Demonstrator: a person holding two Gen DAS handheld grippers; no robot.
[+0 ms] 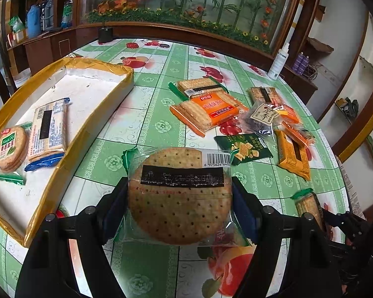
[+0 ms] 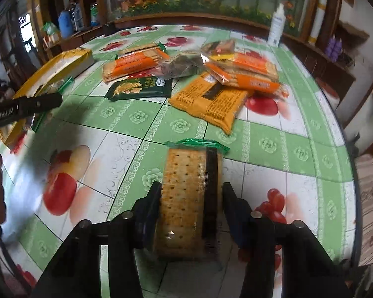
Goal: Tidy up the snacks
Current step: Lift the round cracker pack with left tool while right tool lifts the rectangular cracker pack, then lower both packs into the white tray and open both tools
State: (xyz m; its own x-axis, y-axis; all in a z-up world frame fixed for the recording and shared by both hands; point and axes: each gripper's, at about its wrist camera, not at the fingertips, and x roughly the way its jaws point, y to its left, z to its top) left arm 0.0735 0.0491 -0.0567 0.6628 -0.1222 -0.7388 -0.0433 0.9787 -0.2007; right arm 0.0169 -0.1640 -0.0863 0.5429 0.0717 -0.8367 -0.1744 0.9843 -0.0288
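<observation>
Blurring tablecloth (image 2: 37,173), right claw (image 2: 190,213) hiding cracker pack (image 2: 186,198) end

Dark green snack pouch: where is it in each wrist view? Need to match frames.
Left wrist: dark green snack pouch sits right of centre, beyond the round cracker pack's barcode corner, left of the yellow-orange pack.
Right wrist: pouch is upper left of centre, flat on the tablecloth, again left of the yellow-orange pack.
Shared landmark: white spray bottle at the table's far edge.
</observation>
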